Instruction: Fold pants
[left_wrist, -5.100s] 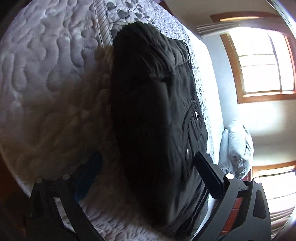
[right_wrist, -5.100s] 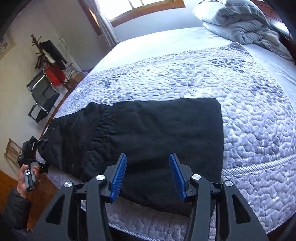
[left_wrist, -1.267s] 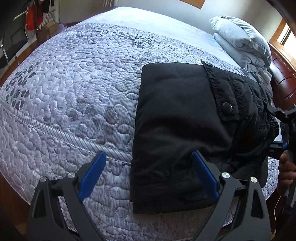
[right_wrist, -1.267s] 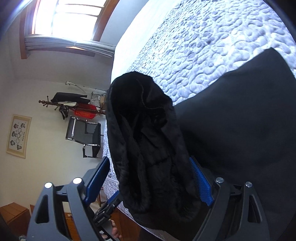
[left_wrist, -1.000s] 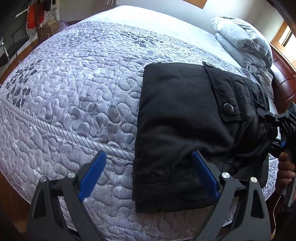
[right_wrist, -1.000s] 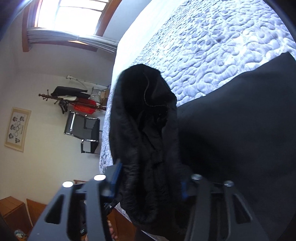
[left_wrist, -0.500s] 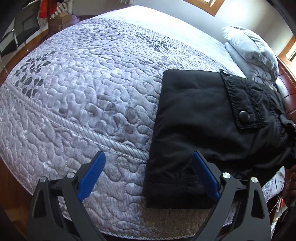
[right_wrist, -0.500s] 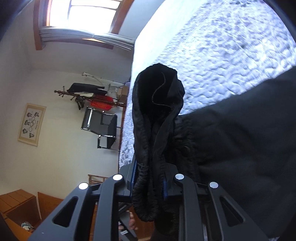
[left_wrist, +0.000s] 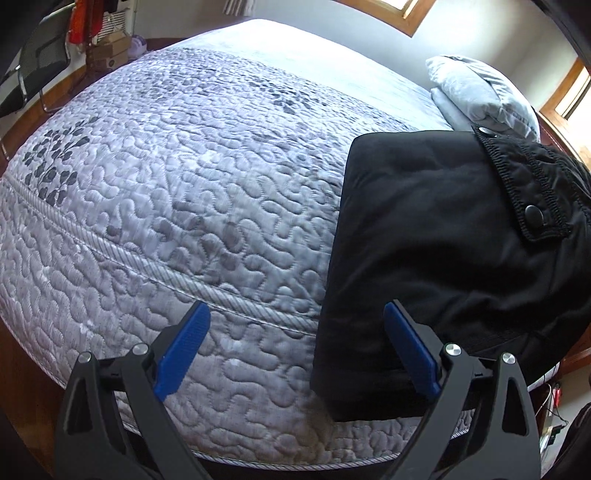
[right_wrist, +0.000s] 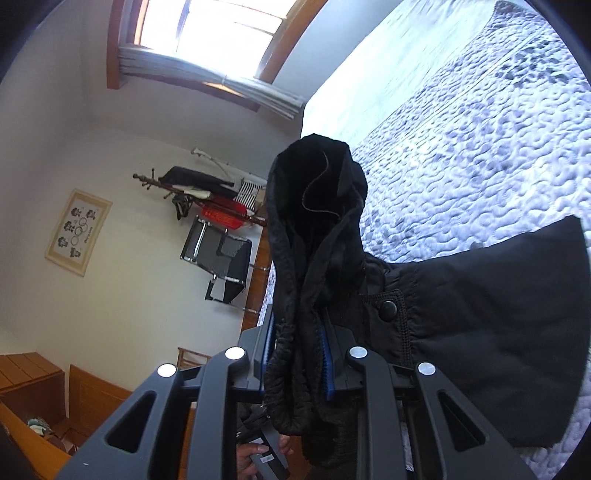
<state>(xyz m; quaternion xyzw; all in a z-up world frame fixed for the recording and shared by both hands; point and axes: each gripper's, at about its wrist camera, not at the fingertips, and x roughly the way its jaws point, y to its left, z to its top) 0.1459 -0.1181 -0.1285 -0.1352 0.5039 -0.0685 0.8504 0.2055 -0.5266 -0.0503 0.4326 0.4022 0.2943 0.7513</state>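
Black pants folded on the quilted bed near its edge, waistband end pinched and lifted off the quilt by the right gripper, left gripper spread wide, empty, above the near edge.

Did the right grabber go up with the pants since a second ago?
Yes. The right gripper, clamped on the bunched waistband of the black pants, has risen: the chair and window by the wall sit lower in its view, and the waistband has lifted off the bed.
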